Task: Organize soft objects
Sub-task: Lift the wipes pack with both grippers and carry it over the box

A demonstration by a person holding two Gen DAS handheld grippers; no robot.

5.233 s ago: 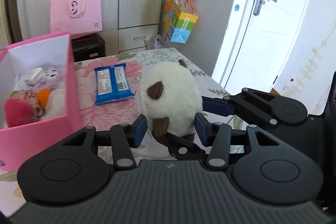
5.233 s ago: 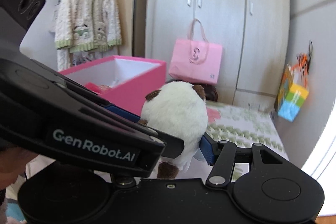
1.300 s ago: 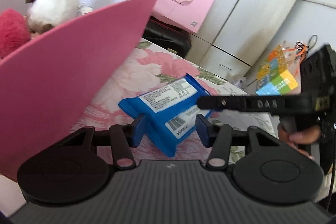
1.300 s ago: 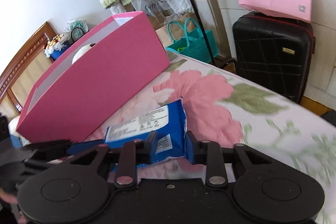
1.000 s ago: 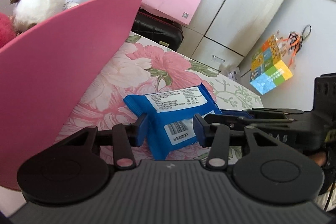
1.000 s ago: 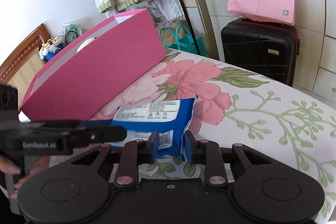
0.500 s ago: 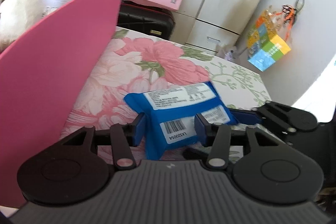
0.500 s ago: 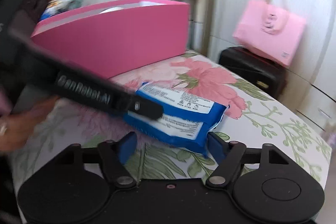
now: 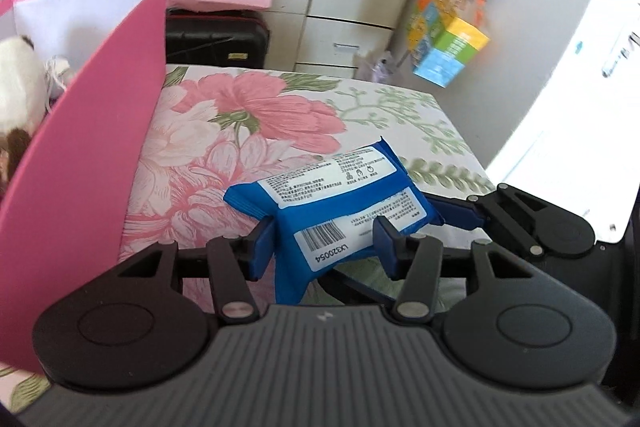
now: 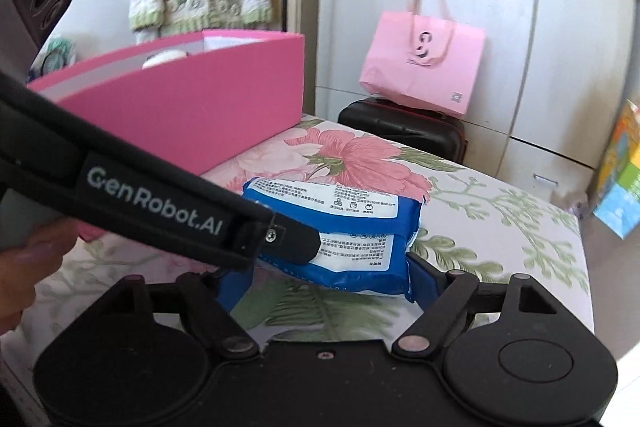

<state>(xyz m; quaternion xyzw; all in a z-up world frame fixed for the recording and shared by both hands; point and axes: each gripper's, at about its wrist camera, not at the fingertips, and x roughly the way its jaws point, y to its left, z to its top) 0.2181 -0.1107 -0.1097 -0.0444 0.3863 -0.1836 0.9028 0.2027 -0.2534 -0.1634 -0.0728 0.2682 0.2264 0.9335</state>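
two handheld grippers are meeting over a soft blue plastic pack of wipes with white printed labels [image 9: 340, 205] on a floral-print tablecloth [image 9: 256, 115]. the left gripper [image 9: 324, 241] is reaching in with its blue pads spread on either side of the pack's near end, the left pad touching the wrapper and the right pad just beside it, so whether it is truly pinching cannot be told. the right gripper [image 10: 328, 281] is coming in from the pack's other side, its jaws wide apart and bracketing the pack's near edge, which appears lifted off the cloth. in the right wrist view the left gripper's black arm is crossing in front of the pack. ahead and to the left of the left gripper, a tall bright pink cardboard box [image 9: 92, 131] is standing on the cloth, holding a white and brown plush toy [image 9: 18, 83]. beyond the table, a pale pink paper shopping bag [image 10: 422, 67] is sitting on a black hard-shell suitcase [image 10: 404, 131].
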